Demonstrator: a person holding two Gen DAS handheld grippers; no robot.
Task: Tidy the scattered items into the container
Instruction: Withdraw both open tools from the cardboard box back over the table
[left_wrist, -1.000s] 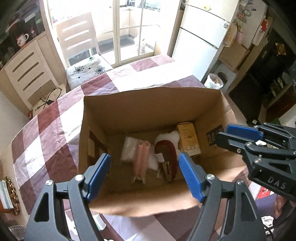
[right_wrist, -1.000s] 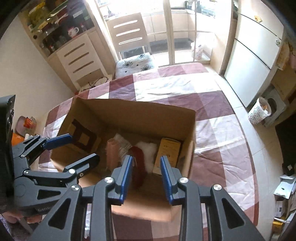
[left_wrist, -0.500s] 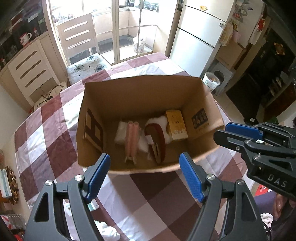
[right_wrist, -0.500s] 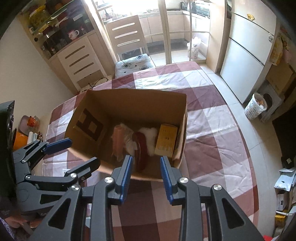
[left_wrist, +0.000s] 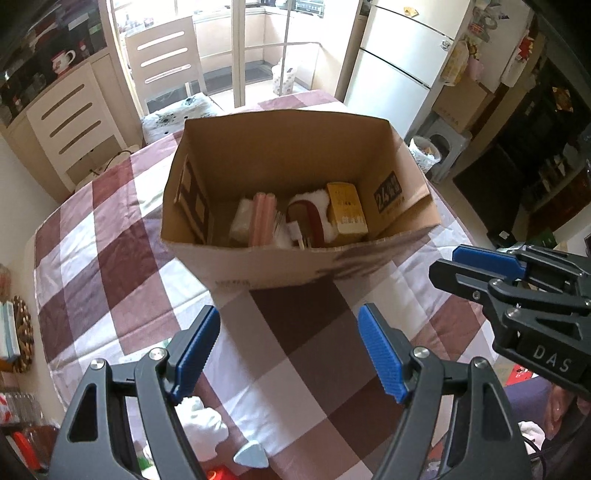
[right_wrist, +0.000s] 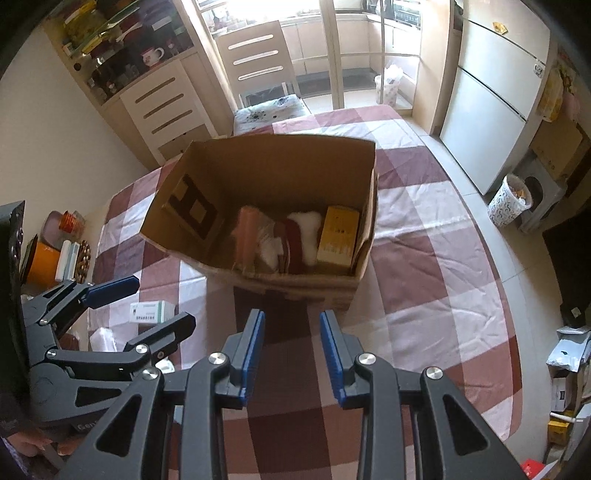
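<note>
Checked table (left_wrist: 122, 258); both grippers (left_wrist: 288, 354) (right_wrist: 291, 354) open, empty

I am looking at a plain brown cardboard box (left_wrist: 295, 166) standing on a tablecloth (left_wrist: 122, 251) checked in maroon, mauve and white. Inside the box I am seeing a yellow carton (left_wrist: 347, 214), a pale pink roll (left_wrist: 263, 218) and a dark red slipper (left_wrist: 306, 221) trimmed in white fluff. Blue pads are showing on the black left gripper (left_wrist: 288, 354) and the black right gripper (right_wrist: 291, 358).
</note>
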